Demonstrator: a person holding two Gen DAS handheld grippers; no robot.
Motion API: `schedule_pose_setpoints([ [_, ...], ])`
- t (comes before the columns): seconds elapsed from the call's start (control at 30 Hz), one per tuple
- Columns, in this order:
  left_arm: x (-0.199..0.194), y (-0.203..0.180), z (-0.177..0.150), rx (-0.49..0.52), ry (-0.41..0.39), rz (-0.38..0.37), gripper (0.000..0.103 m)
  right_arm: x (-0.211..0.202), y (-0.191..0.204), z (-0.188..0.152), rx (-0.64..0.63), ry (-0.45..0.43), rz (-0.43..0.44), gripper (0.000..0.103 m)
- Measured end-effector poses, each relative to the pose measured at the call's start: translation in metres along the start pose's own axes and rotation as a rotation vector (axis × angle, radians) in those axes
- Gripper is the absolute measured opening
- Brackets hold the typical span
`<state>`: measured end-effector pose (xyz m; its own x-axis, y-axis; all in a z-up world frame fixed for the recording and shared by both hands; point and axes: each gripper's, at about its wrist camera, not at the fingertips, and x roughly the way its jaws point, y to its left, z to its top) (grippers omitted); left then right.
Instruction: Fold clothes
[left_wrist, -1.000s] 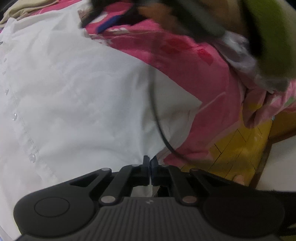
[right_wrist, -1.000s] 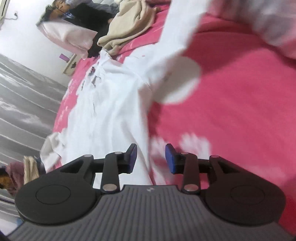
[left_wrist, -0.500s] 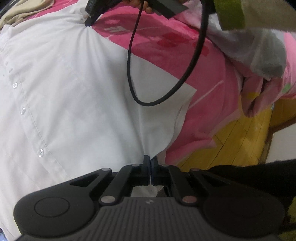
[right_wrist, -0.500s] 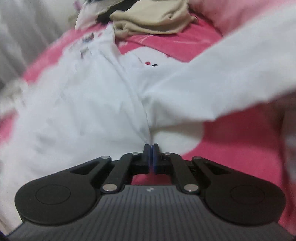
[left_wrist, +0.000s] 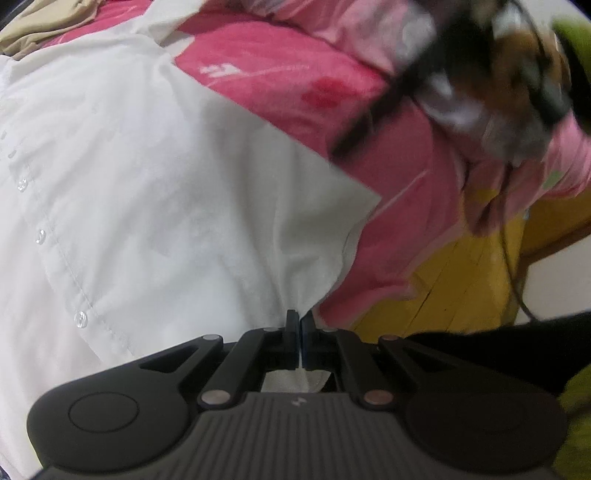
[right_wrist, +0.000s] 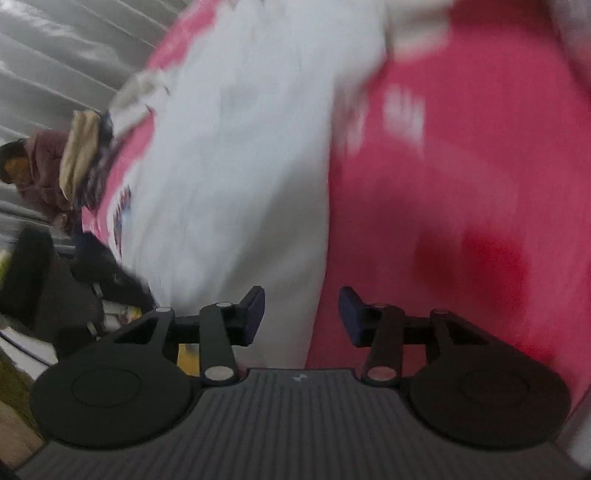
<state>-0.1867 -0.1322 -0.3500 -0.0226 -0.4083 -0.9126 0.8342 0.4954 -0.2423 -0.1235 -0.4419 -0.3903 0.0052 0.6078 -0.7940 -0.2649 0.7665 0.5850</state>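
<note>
Jaws of left gripper (left_wrist: 298, 325) pinch the white buttoned cotton shirt (left_wrist: 147, 184); right gripper (right_wrist: 301, 314) jaws spread beside it. Keep the hem taut and level.

**Layout of the Work Area**

The shirt (left_wrist: 147, 192) lay spread on the bedcover (left_wrist: 280, 74), its button placket (left_wrist: 59, 254) running along the left side of the left wrist view. The left gripper (left_wrist: 298, 325) sat at the shirt's near edge, jaws closed on a fold of that cloth. To the right of the shirt the bedcover dropped over the bed edge, with the floor (left_wrist: 461, 288) below it. A bundle of other cloth (left_wrist: 40, 18) lay behind the shirt, at the far left. The right gripper (right_wrist: 301, 310) stood over the shirt's border, jaws apart, shirt (right_wrist: 236, 166) to its left and bedcover (right_wrist: 461, 166) to its right.
</note>
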Motion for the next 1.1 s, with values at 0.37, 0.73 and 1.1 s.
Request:
schedule_pose_setpoints([
  [0.37, -0.011, 0.004, 0.004, 0.013, 0.025, -0.013, 0.001, -0.014, 0.030, -0.034, 0.091, -0.098, 0.087, 0.000],
  [0.73, 0.017, -0.001, 0.006, 0.009, 0.162, -0.037, 0.032, -0.011, 0.010, -0.055, 0.253, 0.025, -0.171, 0.019],
  [1.1, -0.025, 0.050, 0.015, -0.362, 0.067, 0.043, 0.047, -0.026, 0.066, 0.063, -0.217, -0.341, -0.297, 0.020],
])
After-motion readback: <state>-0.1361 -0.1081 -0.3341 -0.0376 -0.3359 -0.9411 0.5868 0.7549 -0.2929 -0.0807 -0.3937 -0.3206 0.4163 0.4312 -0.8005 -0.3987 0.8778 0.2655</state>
